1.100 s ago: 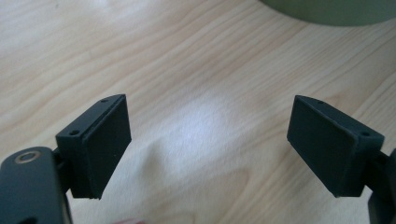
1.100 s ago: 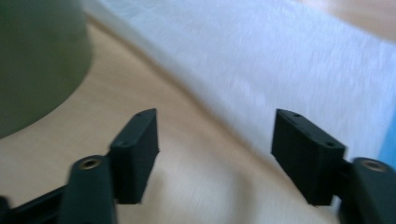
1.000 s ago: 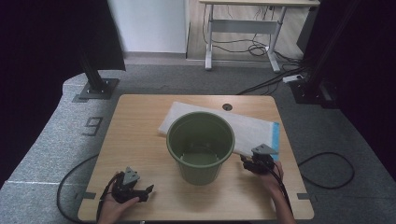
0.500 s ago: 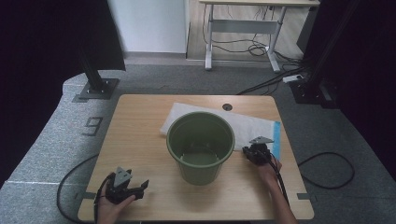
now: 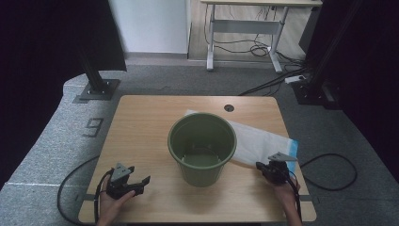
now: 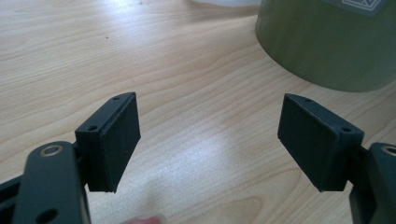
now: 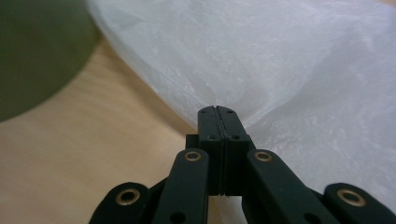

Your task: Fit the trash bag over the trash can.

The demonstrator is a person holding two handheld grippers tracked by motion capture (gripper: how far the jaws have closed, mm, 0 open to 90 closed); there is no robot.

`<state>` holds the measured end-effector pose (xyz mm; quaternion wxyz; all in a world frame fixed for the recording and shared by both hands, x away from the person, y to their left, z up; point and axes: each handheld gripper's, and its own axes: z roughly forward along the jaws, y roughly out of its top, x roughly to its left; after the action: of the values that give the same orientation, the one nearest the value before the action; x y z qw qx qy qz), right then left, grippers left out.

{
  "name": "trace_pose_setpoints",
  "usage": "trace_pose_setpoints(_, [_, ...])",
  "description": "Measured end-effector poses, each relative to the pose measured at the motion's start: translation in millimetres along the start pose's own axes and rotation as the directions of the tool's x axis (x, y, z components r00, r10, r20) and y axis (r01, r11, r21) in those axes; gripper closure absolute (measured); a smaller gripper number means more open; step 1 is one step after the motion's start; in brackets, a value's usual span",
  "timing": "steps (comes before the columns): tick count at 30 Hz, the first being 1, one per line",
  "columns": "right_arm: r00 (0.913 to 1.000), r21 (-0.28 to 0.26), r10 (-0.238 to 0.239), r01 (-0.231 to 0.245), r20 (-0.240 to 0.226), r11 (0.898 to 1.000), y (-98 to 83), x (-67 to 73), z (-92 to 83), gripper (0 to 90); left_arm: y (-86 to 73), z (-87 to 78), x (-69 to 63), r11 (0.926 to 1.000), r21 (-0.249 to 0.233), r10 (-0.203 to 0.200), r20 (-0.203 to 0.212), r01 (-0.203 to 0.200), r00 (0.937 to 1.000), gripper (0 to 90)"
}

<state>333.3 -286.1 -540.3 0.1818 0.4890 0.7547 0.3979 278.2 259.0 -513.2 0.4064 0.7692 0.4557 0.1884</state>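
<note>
So far only an edge of the white plastic bag (image 7: 289, 70) beside the green bucket (image 5: 202, 148) is pinched by the right gripper (image 7: 218, 111), the left gripper (image 6: 210, 135) is held spread and empty near the bucket, and lining is judged undone.

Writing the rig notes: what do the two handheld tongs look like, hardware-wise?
Both are black. The left tongs and right tongs each carry a grey three-cornered plate on top and trail a black cable off the table's near edge. Up close, the left tongs have flat rectangular black pads with small screw holes, on linkage arms with metal-ringed pivots. No sleeves visible.
</note>
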Motion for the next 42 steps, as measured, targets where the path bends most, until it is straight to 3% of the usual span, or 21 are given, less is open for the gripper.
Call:
trace_pose_setpoints(4, [0.9994,0.021,0.032,-0.032,0.01,0.999,-21.1,10.5,-16.4,88.1,-2.1,-0.3,3.1,0.9999,-0.004,-0.011,0.001,0.011,0.9999,21.2])
trace_pose_setpoints(9, [0.9985,-0.012,0.034,-0.033,0.043,0.999,-31.3,20.7,-41.4,87.8,-5.4,-0.9,2.6,0.9999,0.001,-0.017,0.004,0.017,0.9999,21.3])
trace_pose_setpoints(12, [0.9968,-0.021,0.071,-0.07,0.035,0.997,-41.9,16.4,-53.4,87.3,-0.8,-0.7,0.9,0.9996,-0.016,-0.021,0.026,0.021,0.9995,21.3])
trace_pose_setpoints(16, [0.995,-0.023,0.089,-0.088,0.046,0.996,-44.2,10.5,-59.6,84.0,2.1,1.8,-3.3,1.0,-0.004,-0.004,0.001,0.004,1.0,20.8])
trace_pose_setpoints(17, [0.9957,-0.02,0.078,-0.077,0.049,0.997,-44.4,10.3,-60.4,74.6,2.4,2.2,-5.7,1.0,-0.001,0.004,0.001,-0.004,1.0,20.7])
trace_pose_setpoints(20, [0.9968,-0.031,0.048,-0.046,0.064,0.998,-39.2,16.1,-57.4,59.6,3.0,6.0,-5.7,0.9999,0.01,0.008,0.0,-0.008,1.0,20.7])
trace_pose_setpoints(24, [0.9967,-0.076,0.058,-0.054,0.057,0.996,-17.5,25.8,-42.0,44.6,2.4,14.2,-4.2,0.9991,0.04,0.016,-0.018,-0.015,0.9997,20.4])
trace_pose_setpoints(27, [0.9988,-0.063,0.016,-0.013,0.047,0.998,-1.2,38.8,-20.4,38.6,0.4,16.8,-4.4,0.9988,0.049,0.009,-0.03,-0.007,0.9995,19.1])
trace_pose_setpoints(28, [0.9988,-0.063,0.016,-0.013,0.047,0.998,-1.2,38.8,-20.4,38.6,0.4,16.8,-4.4,0.9988,0.049,0.009,-0.03,-0.007,0.9995,19.0])
trace_pose_setpoints(29, [0.9997,-0.036,-0.013,0.014,0.023,0.999,5.8,46.8,-5.2,37.9,-1.3,16.7,-4.8,0.9986,0.053,0.005,-0.039,-0.003,0.9992,19.0])
trace_pose_setpoints(31, [0.998,-0.011,-0.062,0.062,0.001,0.998,12.7,54.6,8.8,36.5,-3.3,15.3,-5.4,0.9983,0.059,0.007,-0.047,-0.004,0.9989,18.9])
trace_pose_setpoints(32, [0.998,-0.011,-0.062,0.062,0.001,0.998,12.7,54.6,8.8,36.5,-3.3,15.3,-5.4,0.9983,0.059,0.007,-0.047,-0.004,0.9989,18.8])
trace_pose_setpoints(33, [0.9945,0.001,-0.105,0.105,-0.003,0.994,19.1,61.0,21.8,37.6,-4.1,14.1,-5.3,0.998,0.063,0.009,-0.052,-0.006,0.9986,18.8])
trace_pose_setpoints(34, [0.9945,0.001,-0.105,0.105,-0.003,0.994,19.1,61.0,21.8,37.6,-5.0,13.1,-5.4,0.9982,0.06,0.003,-0.055,0.001,0.9985,18.8])
trace_pose_setpoints(36, [0.9857,0.04,-0.169,0.169,-0.008,0.985,24.8,66.0,38.9,58.1,-7.3,10.2,-5.2,0.9979,0.064,-0.001,-0.075,0.006,0.9972,17.2])
trace_pose_setpoints(37, [0.9857,0.04,-0.169,0.169,-0.008,0.985,24.8,66.0,38.9,58.1,-7.3,10.2,-5.2,0.9979,0.064,-0.001,-0.075,0.006,0.9972,17.0])
trace_pose_setpoints(38, [0.9821,0.083,-0.186,0.188,-0.031,0.979,24.8,66.2,44.2,73.7,-9.0,8.3,-4.4,0.9979,0.063,-0.008,-0.078,0.013,0.997,16.9])
trace_pose_setpoints(40, [0.9828,0.097,-0.183,0.185,-0.028,0.978,24.5,64.4,42.5,84.3,-10.2,7.3,-3.4,0.9979,0.063,-0.012,-0.084,0.017,0.9964,16.9])
trace_pose_setpoints(42, [0.9853,0.081,-0.168,0.17,-0.031,0.982,25.0,60.8,37.0,88.5,-10.9,6.7,-2.2,0.9978,0.063,-0.019,-0.086,0.024,0.9961,16.9])
